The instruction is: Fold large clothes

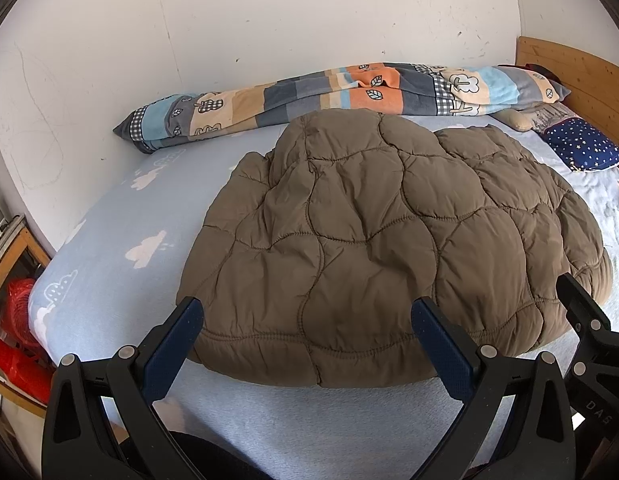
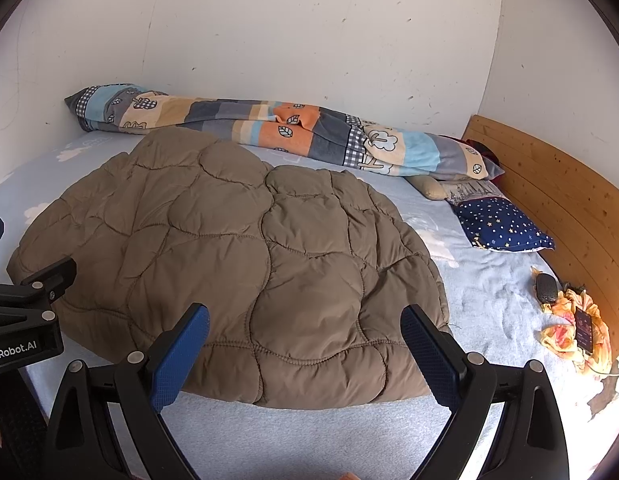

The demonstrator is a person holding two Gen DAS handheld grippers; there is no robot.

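The black left gripper with blue ribbed pads (image 1: 307, 338) hangs with jaws spread wide; the matching black right gripper (image 2: 305, 346), beside it, gapes equally, nothing between either pair.

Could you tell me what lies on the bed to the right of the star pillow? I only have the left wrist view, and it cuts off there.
Observer: A crumpled yellow floral cloth lies by the wooden headboard, with a dark phone-like slab on it.
Operator: Is anything else there?
Observer: A small dark oval object rests at the cloth's far edge; I cannot tell what it is.
Operator: Is the right claw holding the brown quilted jacket?
Observer: No. The right claw is open, over the jacket's near hem.
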